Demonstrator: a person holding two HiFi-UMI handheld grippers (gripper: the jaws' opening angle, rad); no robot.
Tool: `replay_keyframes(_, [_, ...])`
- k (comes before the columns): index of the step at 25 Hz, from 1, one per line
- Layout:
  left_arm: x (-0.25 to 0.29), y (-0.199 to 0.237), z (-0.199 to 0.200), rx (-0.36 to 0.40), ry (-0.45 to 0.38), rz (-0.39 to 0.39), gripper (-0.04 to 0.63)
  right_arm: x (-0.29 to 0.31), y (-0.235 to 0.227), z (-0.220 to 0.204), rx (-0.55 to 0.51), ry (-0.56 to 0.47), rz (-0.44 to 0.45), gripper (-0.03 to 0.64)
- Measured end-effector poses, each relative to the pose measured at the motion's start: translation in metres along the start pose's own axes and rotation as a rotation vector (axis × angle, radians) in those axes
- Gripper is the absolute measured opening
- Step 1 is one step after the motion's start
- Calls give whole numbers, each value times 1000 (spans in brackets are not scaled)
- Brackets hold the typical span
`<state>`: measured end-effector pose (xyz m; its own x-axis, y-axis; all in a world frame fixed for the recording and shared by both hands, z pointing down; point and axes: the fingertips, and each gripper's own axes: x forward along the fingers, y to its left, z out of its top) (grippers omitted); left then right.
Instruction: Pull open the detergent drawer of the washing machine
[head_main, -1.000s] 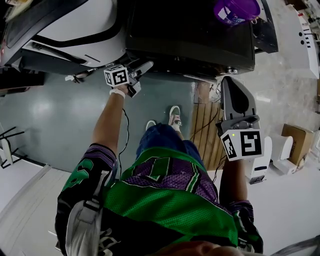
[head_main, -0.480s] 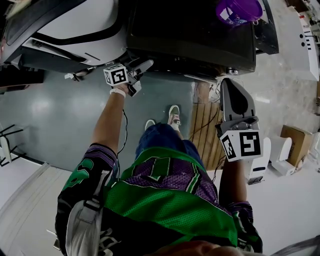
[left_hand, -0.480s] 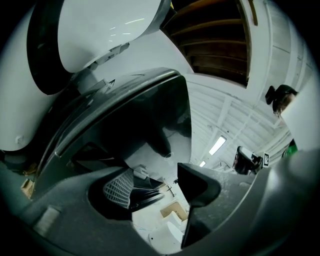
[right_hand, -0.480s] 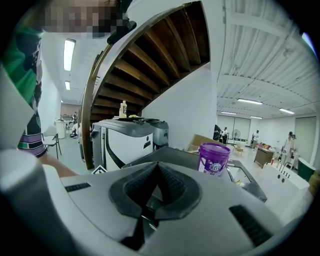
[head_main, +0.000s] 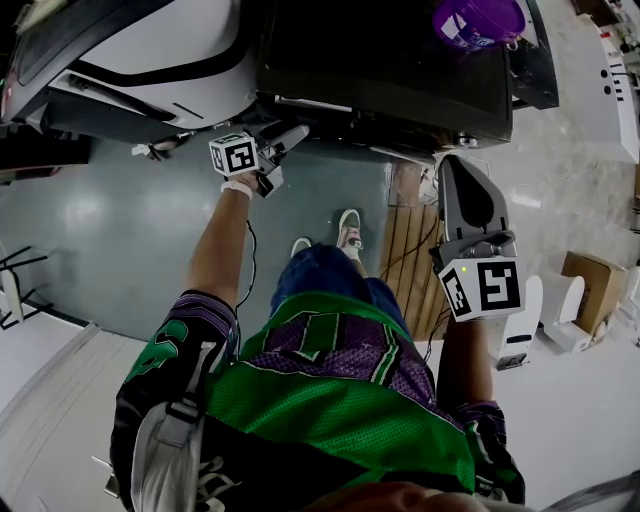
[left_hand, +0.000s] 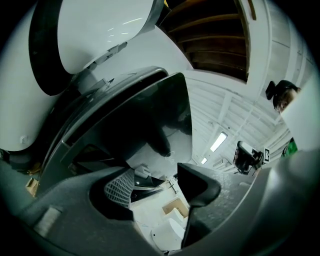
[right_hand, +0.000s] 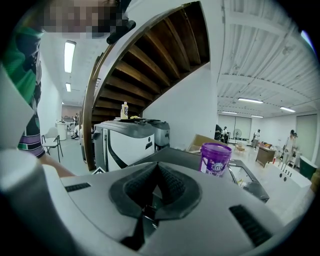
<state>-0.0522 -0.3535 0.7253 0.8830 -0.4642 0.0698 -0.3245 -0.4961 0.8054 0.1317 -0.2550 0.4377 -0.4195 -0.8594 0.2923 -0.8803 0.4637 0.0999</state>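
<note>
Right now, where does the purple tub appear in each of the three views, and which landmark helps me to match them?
Head view: the purple tub is at the top right edge, standing on the dark machine top.
Left gripper view: it is not in this picture.
Right gripper view: it is right of centre, a little below the middle.
Shared landmark: the dark machine top under the tub, seen in the head and right gripper views.
</note>
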Motion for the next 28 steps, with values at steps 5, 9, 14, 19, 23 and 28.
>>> replay_keyframes(5, [-7, -7, -11, -3, 5, 10, 261, -6, 3, 4, 10, -12, 3, 2])
replay_keyframes(9, [-13, -16, -19, -13, 8, 8, 261, -14, 9, 6, 19, -17, 4, 2])
replay_keyframes(14, [-22, -23, -32, -21, 19, 16, 261, -24, 15, 10, 20, -23, 4, 2])
replay_keyframes(19, [-32, -27, -45, -21, 31, 42, 261, -35, 21, 15, 22, -30, 8, 1])
replay_keyframes(23, [-35, -35, -52, -25, 36, 51, 261, -42, 22, 19, 22, -29, 18, 2])
replay_keyframes(28, [-43, -47, -63, -33, 34, 54, 257, -47, 26, 25, 19, -26, 40, 2])
